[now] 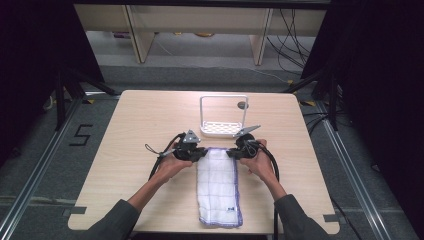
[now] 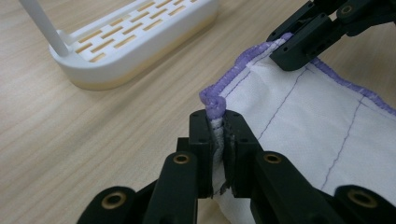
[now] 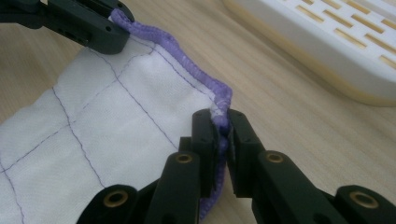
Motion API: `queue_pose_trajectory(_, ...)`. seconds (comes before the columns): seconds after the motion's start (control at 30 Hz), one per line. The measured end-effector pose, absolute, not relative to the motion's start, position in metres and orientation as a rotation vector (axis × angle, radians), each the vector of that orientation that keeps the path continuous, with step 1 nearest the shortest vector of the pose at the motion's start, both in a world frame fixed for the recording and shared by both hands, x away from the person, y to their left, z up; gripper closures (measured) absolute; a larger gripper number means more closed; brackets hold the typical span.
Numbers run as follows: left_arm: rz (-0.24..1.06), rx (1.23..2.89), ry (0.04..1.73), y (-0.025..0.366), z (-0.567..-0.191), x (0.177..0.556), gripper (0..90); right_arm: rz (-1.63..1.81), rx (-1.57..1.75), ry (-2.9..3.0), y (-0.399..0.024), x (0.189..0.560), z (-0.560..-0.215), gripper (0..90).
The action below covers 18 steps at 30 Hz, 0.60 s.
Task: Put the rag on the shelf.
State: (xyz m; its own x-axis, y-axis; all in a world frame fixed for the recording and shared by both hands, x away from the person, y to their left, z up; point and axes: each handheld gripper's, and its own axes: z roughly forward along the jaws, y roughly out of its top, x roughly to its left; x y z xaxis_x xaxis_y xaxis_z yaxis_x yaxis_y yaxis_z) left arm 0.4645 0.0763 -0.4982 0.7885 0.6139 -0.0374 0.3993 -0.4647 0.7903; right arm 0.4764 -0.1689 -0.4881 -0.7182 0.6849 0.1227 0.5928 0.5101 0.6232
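pinching one cloth (image 1: 218, 185): left gripper (image 2: 218, 135) and right gripper (image 3: 223, 128) clamped on two corners.

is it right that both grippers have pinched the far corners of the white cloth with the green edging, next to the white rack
Not quite: the edging is purple, not green, as both gripper views show. The left gripper and right gripper do pinch the far corners of the white cloth, near the white rack.
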Motion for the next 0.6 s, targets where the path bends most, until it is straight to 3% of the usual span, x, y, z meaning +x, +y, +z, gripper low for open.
queue_pose_trajectory(0.6,0.315,2.068,0.714,0.085,-0.469,0.447,82.7,1.055,1.040,2.558,-0.170,0.457,-0.461,83.2)
